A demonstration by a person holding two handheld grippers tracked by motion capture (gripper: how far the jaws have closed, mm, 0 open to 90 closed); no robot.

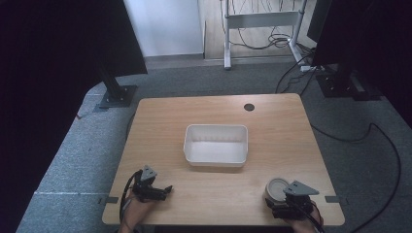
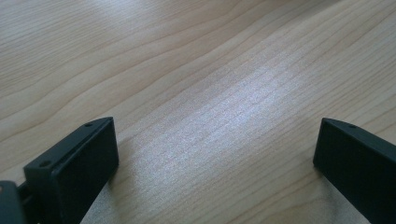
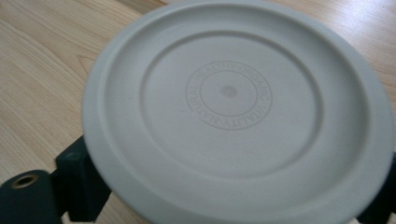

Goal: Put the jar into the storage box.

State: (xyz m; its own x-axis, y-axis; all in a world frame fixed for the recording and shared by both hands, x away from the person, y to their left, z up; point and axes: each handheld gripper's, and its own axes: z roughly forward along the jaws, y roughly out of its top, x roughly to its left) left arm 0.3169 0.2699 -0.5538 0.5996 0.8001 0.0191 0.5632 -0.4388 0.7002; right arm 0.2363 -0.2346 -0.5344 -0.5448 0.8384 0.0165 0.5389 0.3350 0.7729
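Hands come in from the near edge of the wooden table point(image 1: 286, 121), each holding a gripper low over the board. Left gripper point(image 1: 154, 190) sits at the near left corner, tilted toward the middle; in the left gripper view its jaws stand wide apart with bare wood between them. Right gripper point(image 1: 291, 204) sits at the near right corner, and a round grey-white lid point(image 3: 233, 107) lies between its jaws; whether they press on it I cannot tell. Its top shows a raised rim, a sunken ring and faint embossed lettering around the centre. White rectangular tub point(image 1: 192, 145) stands mid-table, well apart from both grippers, holding nothing visible.
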